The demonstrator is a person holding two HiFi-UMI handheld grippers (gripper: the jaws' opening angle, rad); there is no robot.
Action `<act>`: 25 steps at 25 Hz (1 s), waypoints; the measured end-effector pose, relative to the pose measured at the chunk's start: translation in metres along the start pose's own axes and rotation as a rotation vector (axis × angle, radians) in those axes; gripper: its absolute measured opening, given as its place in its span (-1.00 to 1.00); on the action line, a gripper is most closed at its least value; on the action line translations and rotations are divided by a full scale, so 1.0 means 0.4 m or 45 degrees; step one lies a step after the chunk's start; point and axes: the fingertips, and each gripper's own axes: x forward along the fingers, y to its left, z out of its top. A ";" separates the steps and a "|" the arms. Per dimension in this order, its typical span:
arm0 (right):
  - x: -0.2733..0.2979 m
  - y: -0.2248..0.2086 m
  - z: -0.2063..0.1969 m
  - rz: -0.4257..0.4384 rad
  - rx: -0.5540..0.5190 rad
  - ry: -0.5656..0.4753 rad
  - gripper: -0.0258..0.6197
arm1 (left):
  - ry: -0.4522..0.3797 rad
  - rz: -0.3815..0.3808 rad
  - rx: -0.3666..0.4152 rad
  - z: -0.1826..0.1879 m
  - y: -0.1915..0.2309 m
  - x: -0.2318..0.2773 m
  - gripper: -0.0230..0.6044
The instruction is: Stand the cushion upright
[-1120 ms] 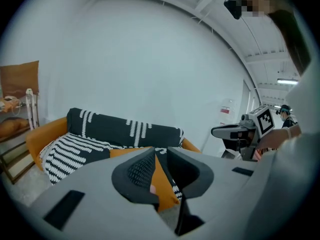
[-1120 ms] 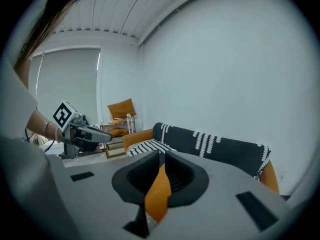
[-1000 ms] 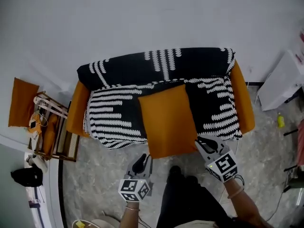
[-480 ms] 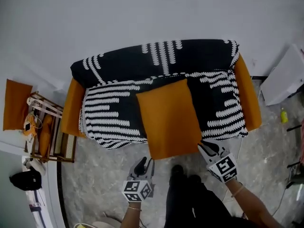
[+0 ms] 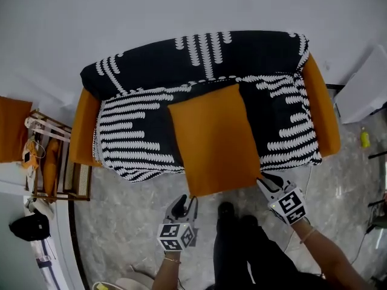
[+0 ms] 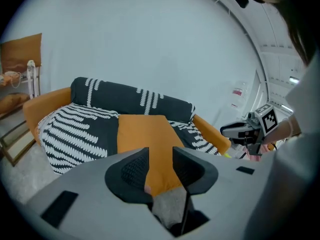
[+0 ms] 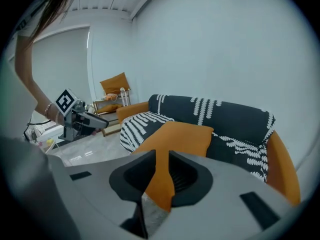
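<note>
Low in the frame, my left gripper (image 5: 185, 203) and right gripper (image 5: 265, 182) stand unclamped, jaws just opening, a near corner of the flat orange cushion (image 5: 211, 141) in each gap, for lifting.

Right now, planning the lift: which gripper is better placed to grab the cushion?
Marginally right: right gripper, jaws just opening, frames the cushion corner; left gripper, also opening, sits just short.

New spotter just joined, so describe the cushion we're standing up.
Find the orange sofa draped in a black-and-white patterned throw. The cushion lies flat on the middle of its seat. It is the only plain orange square on that pattern.
</note>
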 end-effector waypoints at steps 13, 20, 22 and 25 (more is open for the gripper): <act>0.153 -0.051 -0.234 -0.009 0.022 0.197 -0.59 | 0.203 0.042 -0.019 -0.211 0.131 0.159 -0.34; 0.226 -0.071 -0.354 -0.024 0.034 0.267 -0.55 | 0.273 0.060 0.014 -0.287 0.211 0.238 -0.32; 0.246 -0.080 -0.389 -0.028 0.040 0.286 -0.54 | 0.292 0.061 0.022 -0.308 0.223 0.259 -0.31; 0.272 -0.084 -0.442 -0.033 0.050 0.314 -0.51 | 0.318 0.065 0.025 -0.343 0.245 0.284 -0.30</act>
